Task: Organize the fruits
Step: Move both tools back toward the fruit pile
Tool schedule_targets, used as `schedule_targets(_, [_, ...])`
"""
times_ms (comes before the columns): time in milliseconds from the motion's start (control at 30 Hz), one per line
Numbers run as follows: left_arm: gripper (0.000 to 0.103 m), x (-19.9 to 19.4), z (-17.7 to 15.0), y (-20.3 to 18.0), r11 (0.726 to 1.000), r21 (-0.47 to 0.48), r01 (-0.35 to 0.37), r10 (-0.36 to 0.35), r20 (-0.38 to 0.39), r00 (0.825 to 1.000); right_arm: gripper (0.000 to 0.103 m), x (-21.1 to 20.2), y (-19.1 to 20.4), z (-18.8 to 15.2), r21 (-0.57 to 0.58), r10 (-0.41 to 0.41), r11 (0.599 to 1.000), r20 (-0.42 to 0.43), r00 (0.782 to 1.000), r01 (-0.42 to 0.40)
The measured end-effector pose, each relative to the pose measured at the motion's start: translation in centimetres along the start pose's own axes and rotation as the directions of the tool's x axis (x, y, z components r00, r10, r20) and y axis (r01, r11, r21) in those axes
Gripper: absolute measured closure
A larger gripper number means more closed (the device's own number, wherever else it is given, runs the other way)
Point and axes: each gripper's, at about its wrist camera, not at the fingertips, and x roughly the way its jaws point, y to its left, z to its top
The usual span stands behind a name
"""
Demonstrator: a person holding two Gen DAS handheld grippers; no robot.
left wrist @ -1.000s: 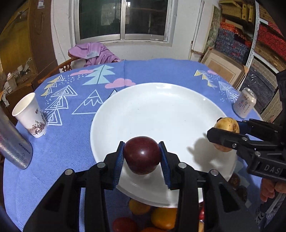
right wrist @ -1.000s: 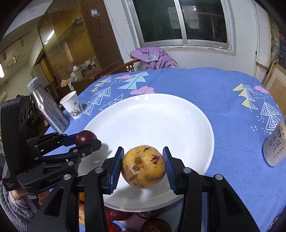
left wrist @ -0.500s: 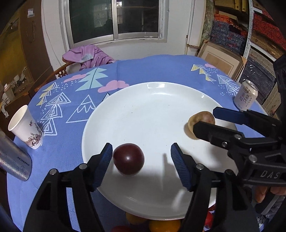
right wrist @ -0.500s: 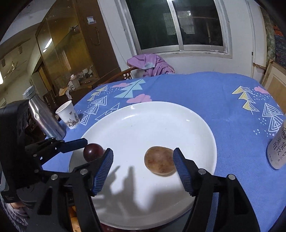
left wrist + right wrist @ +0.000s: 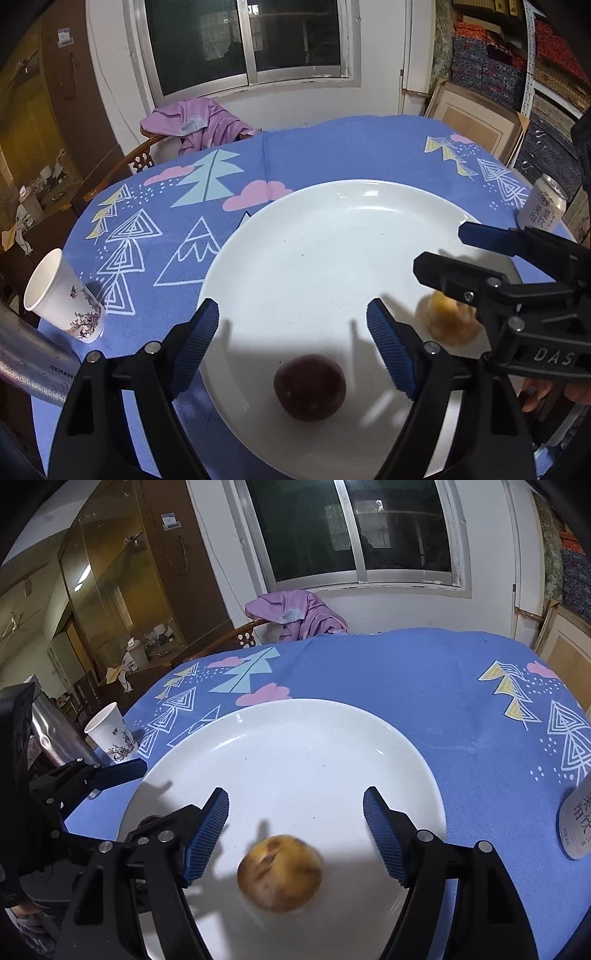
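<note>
The blue patterned tablecloth spreads ahead of both my grippers, with the white plate on it. My left gripper is opening wide, empty; the dark red fruit lies on the plate below its pads, untouched. My right gripper is opening too, the blurred yellow-brown fruit loose beneath it on the plate.
</note>
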Motion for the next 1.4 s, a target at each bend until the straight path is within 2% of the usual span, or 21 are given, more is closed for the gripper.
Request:
schedule_targets(167, [0.021, 1.8, 1.2, 1.5, 0.997, -0.075, 0.023, -0.024, -0.021, 0.999, 0.025, 2.2, -1.1, 1.2, 0.064, 0.040, 0.997, -0.044, 0.998, -0.037])
schedule_targets(300, [0.021, 0.8, 0.9, 1.5, 0.998, -0.067, -0.002, 0.003, 0.014, 1.000, 0.025, 2.6, -2.0, 1.2, 0.098, 0.071, 0.993, -0.088, 0.994, -0.062])
schedule_targets(400, [0.015, -1.8, 0.3, 2.2, 0.996, -0.088, -0.023, 0.029, 0.069, 0.997, 0.025, 0.4, -2.0, 0.7, 0.064, 0.051, 0.997, -0.070, 0.996, -0.046])
schedule_targets(500, [0.012, -5.3, -0.9, 2.7, 0.995, -0.093, -0.033, 0.043, 0.112, 0.993, 0.025, -3.2, -0.7, -0.7, -0.041, 0.013, 0.999, -0.060, 0.998, -0.016])
schedule_targets(600, [0.010, -9.2, -3.3, 2.3, 0.996, -0.074, -0.052, 0.062, 0.138, 0.989, 0.024, -7.4, 1.1, -3.3, -0.165, -0.034, 0.986, -0.033, 0.999, 0.028])
schedule_targets(667, [0.008, -11.7, -5.5, 1.8, 0.996, -0.057, -0.062, 0.071, 0.164, 0.984, 0.021, -10.3, 1.8, -5.3, -0.200, -0.038, 0.979, -0.004, 0.999, 0.037])
schedule_targets(767, [0.004, -15.2, -9.8, 1.1, 0.996, -0.059, -0.061, 0.071, 0.190, 0.979, 0.012, -14.7, 2.3, -8.4, -0.208, -0.021, 0.978, 0.044, 0.999, 0.029])
schedule_targets(867, [0.004, -17.3, -14.2, 0.5, 0.995, -0.094, -0.044, 0.062, 0.199, 0.978, 0.011, -18.2, 2.1, -11.9, -0.165, 0.012, 0.986, 0.093, 0.996, 0.004])
schedule_targets(1000, [0.004, -17.4, -18.9, -0.7, 0.993, -0.112, -0.029, 0.049, 0.180, 0.983, 0.011, -19.5, 2.6, -16.5, -0.122, 0.091, 0.989, 0.082, 0.992, -0.080])
schedule_targets(1100, [0.004, -16.1, -20.5, -0.9, 0.993, -0.112, -0.047, 0.063, 0.140, 0.988, 0.011, -18.4, 3.6, -18.0, -0.167, 0.079, 0.983, 0.032, 0.996, -0.073])
schedule_targets(1267, [0.004, -14.4, -19.8, 0.1, 0.990, -0.141, -0.032, 0.046, 0.092, 0.995, 0.011, -18.0, 4.6, -18.7, -0.224, 0.076, 0.972, 0.010, 0.997, -0.072])
schedule_targets(1400, [0.004, -12.9, -18.7, -0.4, 0.993, -0.102, -0.058, 0.064, 0.054, 0.997, 0.012, -17.5, 4.5, -18.8, -0.208, 0.084, 0.974, -0.019, 0.996, -0.086])
